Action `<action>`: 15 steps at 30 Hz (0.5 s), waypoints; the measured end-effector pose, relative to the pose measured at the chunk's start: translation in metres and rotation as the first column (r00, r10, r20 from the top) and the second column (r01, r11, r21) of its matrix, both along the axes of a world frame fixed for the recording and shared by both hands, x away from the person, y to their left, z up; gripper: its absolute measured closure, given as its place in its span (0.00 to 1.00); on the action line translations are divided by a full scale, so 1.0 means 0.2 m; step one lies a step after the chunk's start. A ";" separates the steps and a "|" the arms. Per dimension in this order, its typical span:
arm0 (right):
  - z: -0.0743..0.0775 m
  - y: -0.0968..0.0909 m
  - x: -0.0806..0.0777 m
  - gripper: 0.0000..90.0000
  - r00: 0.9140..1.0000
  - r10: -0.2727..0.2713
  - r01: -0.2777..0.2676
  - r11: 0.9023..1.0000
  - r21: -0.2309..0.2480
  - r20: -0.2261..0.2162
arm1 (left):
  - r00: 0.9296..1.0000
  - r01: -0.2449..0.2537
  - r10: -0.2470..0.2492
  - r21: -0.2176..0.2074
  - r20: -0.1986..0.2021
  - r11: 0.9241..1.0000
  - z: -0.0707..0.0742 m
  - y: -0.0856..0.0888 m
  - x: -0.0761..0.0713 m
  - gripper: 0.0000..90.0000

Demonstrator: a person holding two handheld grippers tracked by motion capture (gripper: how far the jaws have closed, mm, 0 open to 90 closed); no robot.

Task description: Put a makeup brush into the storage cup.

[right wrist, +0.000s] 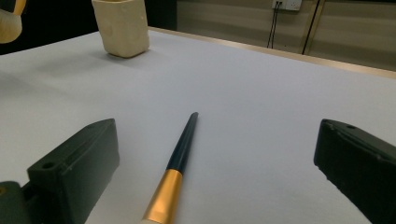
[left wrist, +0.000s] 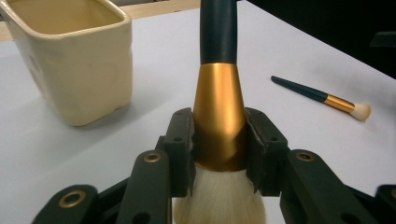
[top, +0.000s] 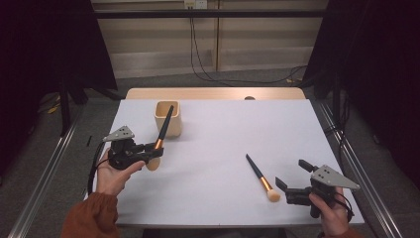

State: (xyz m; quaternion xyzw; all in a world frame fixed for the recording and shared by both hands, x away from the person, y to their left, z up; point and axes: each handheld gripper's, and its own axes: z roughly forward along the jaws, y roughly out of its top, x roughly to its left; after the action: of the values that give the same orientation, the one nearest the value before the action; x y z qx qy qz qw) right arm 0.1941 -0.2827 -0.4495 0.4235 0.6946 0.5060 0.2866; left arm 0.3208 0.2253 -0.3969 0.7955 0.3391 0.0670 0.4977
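My left gripper (top: 154, 150) (left wrist: 219, 149) is shut on the gold ferrule of a large makeup brush (top: 161, 136) (left wrist: 218, 107). Its dark handle points up toward the cream square cup (top: 168, 118) (left wrist: 74, 56) just behind, and its pale bristles hang down by the hand. A second, smaller brush (top: 261, 179) (right wrist: 180, 161) with a dark handle, gold ferrule and pale tip lies flat on the white table (top: 218, 148). My right gripper (top: 292, 176) (right wrist: 217, 172) stands open right beside that brush's bristle end, with the handle running out between its jaws.
The cream cup (right wrist: 121, 25) stands at the back left of the white tabletop. A wooden strip (top: 213, 93) edges the far side. Cables (top: 208, 69) trail across the floor behind the table. Metal rails (top: 346, 148) run along both sides.
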 end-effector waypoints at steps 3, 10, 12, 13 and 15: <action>0.00 0.00 0.00 0.00 1.000 0.002 -0.002 1.000 0.001 0.000 | 1.000 0.016 -0.016 0.009 0.010 1.000 0.01 -0.02 -0.02 0.72; 0.00 0.01 0.01 0.00 1.000 0.008 -0.008 1.000 -0.001 0.001 | 0.999 0.044 -0.045 0.019 0.019 0.999 0.02 -0.07 -0.05 0.72; 0.00 0.01 0.01 0.00 1.000 0.009 -0.009 1.000 -0.005 0.001 | 0.998 0.057 -0.057 0.009 0.008 0.998 0.02 -0.08 -0.06 0.72; 0.00 0.01 0.01 0.00 1.000 0.009 -0.009 1.000 -0.002 -0.002 | 0.998 0.064 -0.064 0.008 0.005 0.998 0.02 -0.09 -0.06 0.72; 0.00 0.01 0.02 0.00 1.000 0.009 -0.009 1.000 0.000 0.001 | 0.997 0.074 -0.074 0.001 0.003 0.997 0.02 -0.10 -0.06 0.72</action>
State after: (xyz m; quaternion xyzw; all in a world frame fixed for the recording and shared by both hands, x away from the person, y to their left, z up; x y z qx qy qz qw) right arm 0.1971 -0.2807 -0.4494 0.4200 0.6964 0.5076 0.2844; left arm 0.3081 0.2054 -0.3923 0.8076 0.3087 0.0497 0.5001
